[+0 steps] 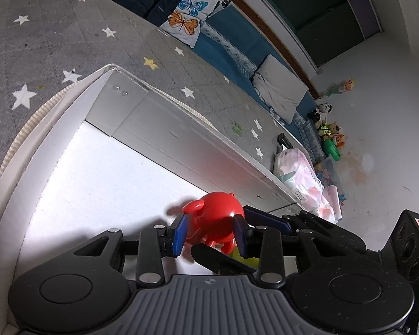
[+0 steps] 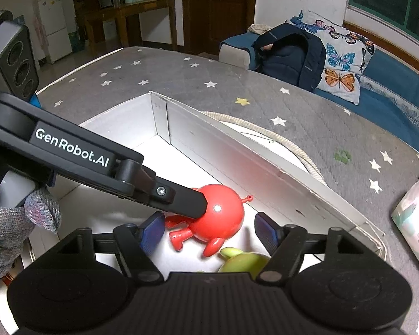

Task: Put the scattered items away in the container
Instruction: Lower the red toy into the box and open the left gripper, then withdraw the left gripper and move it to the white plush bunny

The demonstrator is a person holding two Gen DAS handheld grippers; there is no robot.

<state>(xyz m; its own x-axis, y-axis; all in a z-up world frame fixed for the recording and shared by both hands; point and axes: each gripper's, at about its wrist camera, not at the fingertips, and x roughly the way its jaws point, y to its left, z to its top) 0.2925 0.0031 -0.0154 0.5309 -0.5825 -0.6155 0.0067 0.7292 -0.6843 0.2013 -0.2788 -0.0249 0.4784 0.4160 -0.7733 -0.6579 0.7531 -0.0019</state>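
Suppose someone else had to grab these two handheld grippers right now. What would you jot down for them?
Left gripper: shut on the red toy figure, holding it low inside the white box, over the box floor.
Right gripper: open, nothing in it, just in front of the red toy; the pads do not touch it.
Also in the box: a green toy, lying beside the red one.
Done: green toy is in; red toy is inside the box but not yet released.
Left: let go of the red toy and pull both grippers out. No other loose toys show on the grey star-patterned mat from here, so look around.
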